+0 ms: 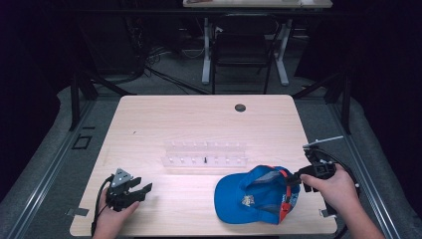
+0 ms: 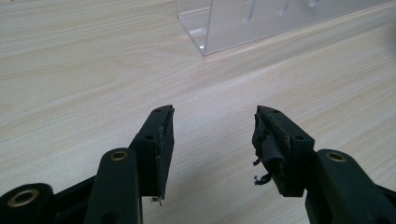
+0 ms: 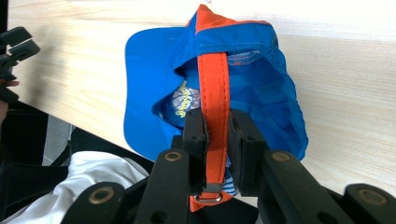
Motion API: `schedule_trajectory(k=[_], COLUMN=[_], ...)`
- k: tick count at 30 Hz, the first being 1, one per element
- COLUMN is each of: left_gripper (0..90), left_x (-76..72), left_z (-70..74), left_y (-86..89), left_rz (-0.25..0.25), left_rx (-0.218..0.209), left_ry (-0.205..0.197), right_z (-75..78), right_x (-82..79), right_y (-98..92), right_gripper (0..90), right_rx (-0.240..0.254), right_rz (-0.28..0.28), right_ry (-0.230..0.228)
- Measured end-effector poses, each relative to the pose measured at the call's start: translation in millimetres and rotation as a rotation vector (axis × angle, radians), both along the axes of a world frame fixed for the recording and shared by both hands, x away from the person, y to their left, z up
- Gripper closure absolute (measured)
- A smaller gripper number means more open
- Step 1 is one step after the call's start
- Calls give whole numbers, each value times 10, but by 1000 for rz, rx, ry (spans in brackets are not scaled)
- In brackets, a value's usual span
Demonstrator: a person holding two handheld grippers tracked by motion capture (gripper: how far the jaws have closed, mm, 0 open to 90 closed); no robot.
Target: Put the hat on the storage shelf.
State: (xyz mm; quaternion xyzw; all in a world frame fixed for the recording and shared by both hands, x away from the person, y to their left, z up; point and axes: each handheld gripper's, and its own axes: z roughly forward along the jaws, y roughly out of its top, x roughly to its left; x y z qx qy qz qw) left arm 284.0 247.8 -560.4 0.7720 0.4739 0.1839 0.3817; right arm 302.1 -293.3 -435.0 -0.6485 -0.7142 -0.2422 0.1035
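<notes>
The right tongs [image 3: 217, 140] are clamped on the orange back strap [image 3: 213, 93] of the blue cap [image 1: 259, 194], which lies near the front right edge of the tabletop [image 1: 199, 119], so the step in hand appears to be taking hold of the cap by its strap. The next move would likely call for lifting it clear toward the transparent peg rack [image 1: 204, 153] just behind it, without letting the strap slip. The left tongs [image 2: 212, 135] rest low at the front left, jaws apart and holding nothing, forearm entering from the near edge.
</notes>
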Motion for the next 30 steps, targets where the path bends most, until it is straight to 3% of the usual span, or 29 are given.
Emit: schedule_trajectory(k=[7, 9, 17, 25, 30], left_gripper=[480, 480, 480, 481, 481], left_x=[-1, -1, 0, 0, 1], left_z=[0, 1, -1, -2, -3], left_y=[3, 4, 1, 1, 0], left_rz=[3, 1, 2, 2, 2], left_rx=[-1, 2, 0, 0, -1], left_ry=[-4, -5, -5, -5, -4], right_z=[151, 222, 350, 493, 561], right_x=[30, 53, 85, 116, 123], right_y=[71, 85, 155, 213, 266], right_gripper=[782, 782, 783, 783, 783], right_rx=[6, 29, 78, 88, 94], right_rz=[11, 32, 31, 60, 44], right_ry=[19, 37, 48, 66, 60])
